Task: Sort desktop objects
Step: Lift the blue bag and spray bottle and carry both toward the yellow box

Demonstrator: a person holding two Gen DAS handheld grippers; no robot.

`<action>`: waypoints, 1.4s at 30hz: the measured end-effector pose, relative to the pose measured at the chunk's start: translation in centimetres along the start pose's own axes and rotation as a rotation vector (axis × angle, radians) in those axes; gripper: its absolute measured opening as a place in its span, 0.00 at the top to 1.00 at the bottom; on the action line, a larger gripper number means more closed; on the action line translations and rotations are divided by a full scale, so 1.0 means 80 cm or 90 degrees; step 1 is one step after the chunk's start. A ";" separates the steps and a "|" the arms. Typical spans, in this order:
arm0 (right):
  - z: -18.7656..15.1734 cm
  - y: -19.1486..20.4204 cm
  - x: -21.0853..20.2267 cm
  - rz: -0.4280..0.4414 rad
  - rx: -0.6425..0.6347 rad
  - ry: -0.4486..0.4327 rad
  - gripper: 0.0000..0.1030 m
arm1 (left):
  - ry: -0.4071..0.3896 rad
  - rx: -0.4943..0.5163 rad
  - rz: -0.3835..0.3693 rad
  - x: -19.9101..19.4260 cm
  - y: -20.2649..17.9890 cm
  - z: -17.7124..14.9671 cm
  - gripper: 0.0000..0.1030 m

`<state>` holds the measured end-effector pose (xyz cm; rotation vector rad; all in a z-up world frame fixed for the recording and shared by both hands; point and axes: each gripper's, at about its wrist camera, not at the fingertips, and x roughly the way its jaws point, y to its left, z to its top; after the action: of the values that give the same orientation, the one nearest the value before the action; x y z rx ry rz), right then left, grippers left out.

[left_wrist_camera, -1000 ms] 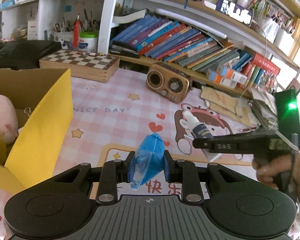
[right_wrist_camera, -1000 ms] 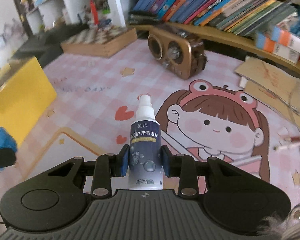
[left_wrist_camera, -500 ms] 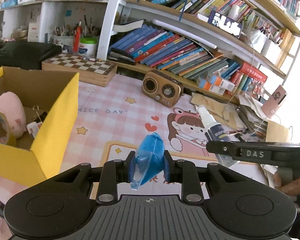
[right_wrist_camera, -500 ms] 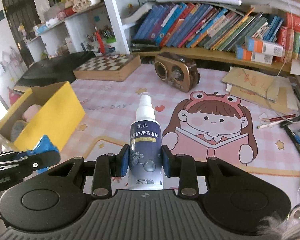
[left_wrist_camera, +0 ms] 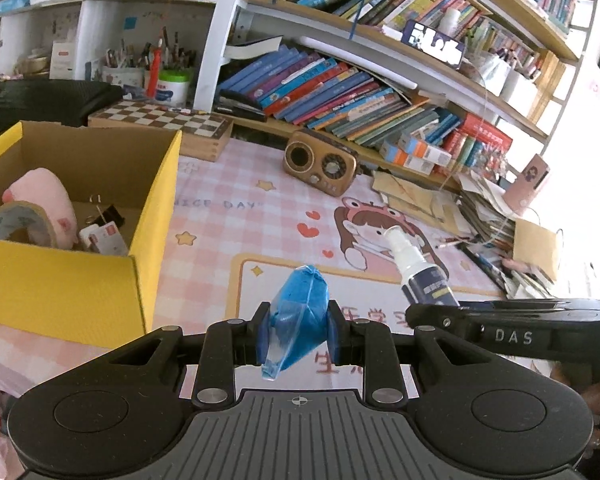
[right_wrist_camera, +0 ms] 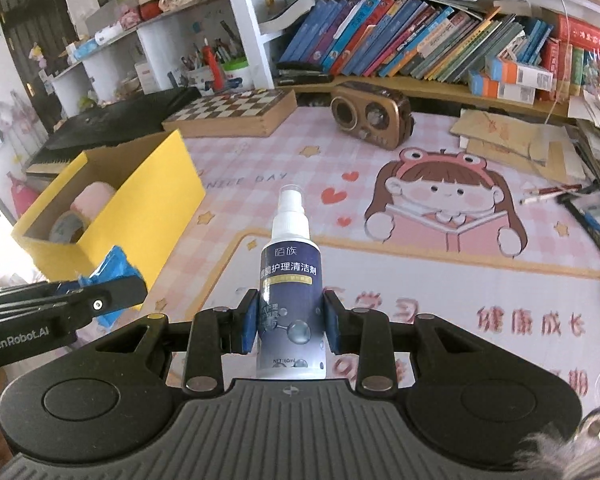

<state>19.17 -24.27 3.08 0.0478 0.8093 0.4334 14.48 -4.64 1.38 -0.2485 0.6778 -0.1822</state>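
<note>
Both grippers have risen above the mat, bringing the yellow box at left into fuller view. The left gripper clamps a blue packet; the right gripper clamps a spray bottle at frame centre, probably box-bound.

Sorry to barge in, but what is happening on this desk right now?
A person is sorting desk items with two handheld grippers. The left gripper is shut on a blue packet, and the right gripper is shut on a spray bottle. Both are held above the pink mat, near a yellow box that holds a tape roll and a pink toy.
</note>
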 end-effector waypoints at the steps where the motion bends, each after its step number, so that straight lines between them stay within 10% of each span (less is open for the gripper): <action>1: -0.004 0.006 -0.001 -0.001 -0.001 0.001 0.70 | 0.001 0.004 -0.003 -0.005 0.003 -0.003 0.75; 42: -0.116 0.251 -0.030 0.054 -0.074 0.042 0.70 | -0.008 -0.032 0.025 -0.172 0.145 -0.085 0.76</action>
<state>4.01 -8.06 2.40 -0.0406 0.8471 0.5643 0.61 8.68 1.11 -0.2845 0.6756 -0.1263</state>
